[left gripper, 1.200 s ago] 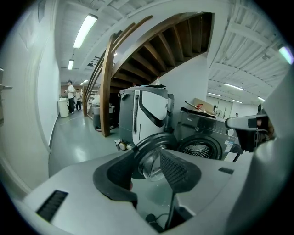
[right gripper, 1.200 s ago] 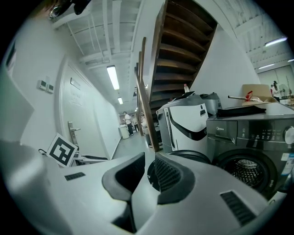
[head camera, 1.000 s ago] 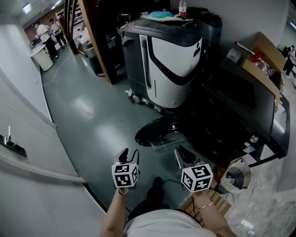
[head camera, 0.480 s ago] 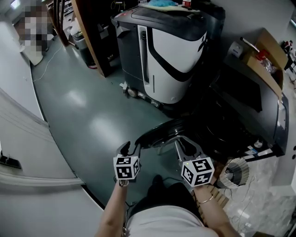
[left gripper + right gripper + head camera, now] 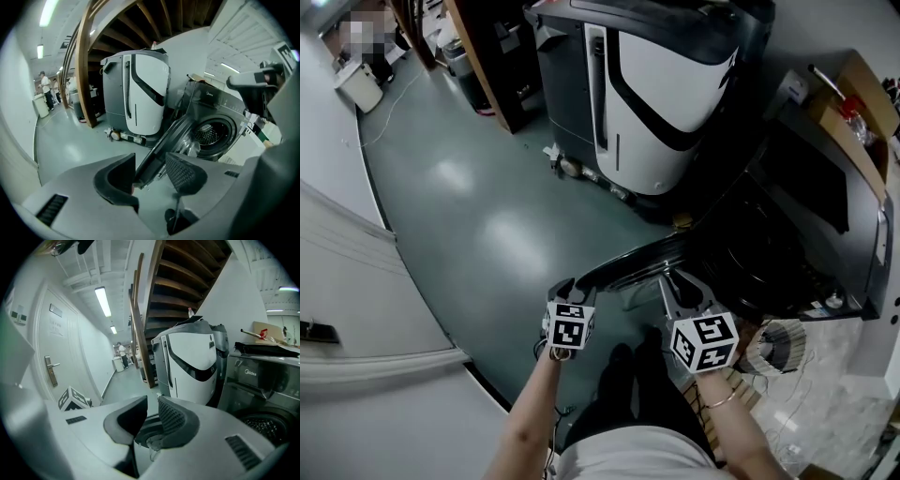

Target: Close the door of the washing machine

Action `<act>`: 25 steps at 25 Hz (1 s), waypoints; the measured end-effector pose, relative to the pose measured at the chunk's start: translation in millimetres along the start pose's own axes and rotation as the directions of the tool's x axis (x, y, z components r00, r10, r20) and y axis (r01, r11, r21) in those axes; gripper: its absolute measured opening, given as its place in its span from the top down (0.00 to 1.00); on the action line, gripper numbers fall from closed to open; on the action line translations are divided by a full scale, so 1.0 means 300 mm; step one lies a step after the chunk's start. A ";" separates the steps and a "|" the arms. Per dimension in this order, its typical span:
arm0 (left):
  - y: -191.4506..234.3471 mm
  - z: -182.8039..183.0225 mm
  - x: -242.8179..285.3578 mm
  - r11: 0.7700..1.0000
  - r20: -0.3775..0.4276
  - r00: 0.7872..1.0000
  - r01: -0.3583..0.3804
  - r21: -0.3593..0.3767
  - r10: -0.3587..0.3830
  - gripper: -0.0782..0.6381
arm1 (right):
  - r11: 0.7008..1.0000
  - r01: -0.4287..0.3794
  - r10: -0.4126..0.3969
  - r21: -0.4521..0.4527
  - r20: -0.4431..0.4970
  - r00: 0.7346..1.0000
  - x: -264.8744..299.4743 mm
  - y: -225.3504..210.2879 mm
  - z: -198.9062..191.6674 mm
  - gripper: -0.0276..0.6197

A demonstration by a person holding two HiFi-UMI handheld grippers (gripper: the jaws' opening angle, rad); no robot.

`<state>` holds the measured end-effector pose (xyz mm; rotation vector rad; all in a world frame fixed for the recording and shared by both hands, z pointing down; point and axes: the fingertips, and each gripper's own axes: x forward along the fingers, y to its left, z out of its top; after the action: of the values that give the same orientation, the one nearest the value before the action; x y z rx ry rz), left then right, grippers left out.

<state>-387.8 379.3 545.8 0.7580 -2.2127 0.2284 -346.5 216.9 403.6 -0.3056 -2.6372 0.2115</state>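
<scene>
The dark washing machine (image 5: 811, 216) stands at the right of the head view, its round door (image 5: 642, 262) swung wide open over the floor. In the left gripper view the drum (image 5: 213, 133) shows behind the door (image 5: 161, 147). My left gripper (image 5: 567, 289) hovers at the door's outer left edge. Its jaws are opening, and the door's rim shows through the gap without the pads pressing on it. My right gripper (image 5: 680, 281) is just above the door's near rim (image 5: 149, 427), its jaws a little apart with nothing gripped.
A tall white-and-grey machine (image 5: 661, 84) stands on the floor just beyond the washer. A cardboard box (image 5: 853, 98) sits on top of the washer. A white round fan (image 5: 778, 345) lies at my right. A wooden beam (image 5: 483, 66) and a white wall (image 5: 356, 309) flank the green floor.
Both grippers have moved forward and down toward the open door. The left jaws have spread wider. The door now sits right at the fingertips.
</scene>
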 end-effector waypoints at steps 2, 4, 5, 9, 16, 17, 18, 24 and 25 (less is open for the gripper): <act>0.015 -0.014 0.061 0.999 -0.018 1.000 0.003 0.039 -0.002 0.59 | 1.000 -0.002 0.002 0.000 -0.012 1.000 0.039 -0.010 -0.014 0.86; 0.024 -0.032 0.121 0.998 -0.038 0.999 0.008 0.069 -0.005 0.59 | 1.000 -0.003 0.003 0.004 -0.022 1.000 0.077 -0.026 -0.038 0.85; 0.026 -0.046 0.148 0.997 -0.057 0.998 0.012 0.080 -0.008 0.59 | 1.000 -0.004 0.004 0.009 -0.027 1.000 0.096 -0.035 -0.052 0.85; 0.040 -0.080 0.242 0.988 -0.117 0.993 0.026 0.149 -0.009 0.59 | 1.000 -0.004 0.005 0.030 -0.048 0.999 0.153 -0.069 -0.102 0.83; 0.049 -0.099 0.353 0.941 -0.212 0.977 0.091 0.327 -0.021 0.59 | 0.998 -0.013 0.018 0.065 -0.087 0.996 0.196 -0.101 -0.175 0.77; 0.047 -0.100 0.365 0.930 -0.224 0.974 0.104 0.352 -0.024 0.59 | 0.998 -0.014 0.020 0.068 -0.093 0.995 0.197 -0.101 -0.186 0.77; 0.044 -0.102 0.375 0.919 -0.238 0.971 0.120 0.375 -0.030 0.59 | 0.997 -0.014 0.021 0.072 -0.099 0.995 0.196 -0.102 -0.197 0.77; -0.018 -0.133 0.394 0.834 -0.339 0.937 0.251 0.491 -0.082 0.61 | 0.995 -0.002 0.014 0.097 -0.128 0.992 0.167 -0.105 -0.254 0.77; -0.028 -0.137 0.390 0.821 -0.351 0.933 0.263 0.506 -0.082 0.61 | 0.995 0.004 0.010 0.102 -0.131 0.991 0.159 -0.108 -0.261 0.77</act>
<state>-419.1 336.0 658.0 1.1384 -1.7603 0.8592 -356.5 205.0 499.6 -0.2795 -2.4863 0.3145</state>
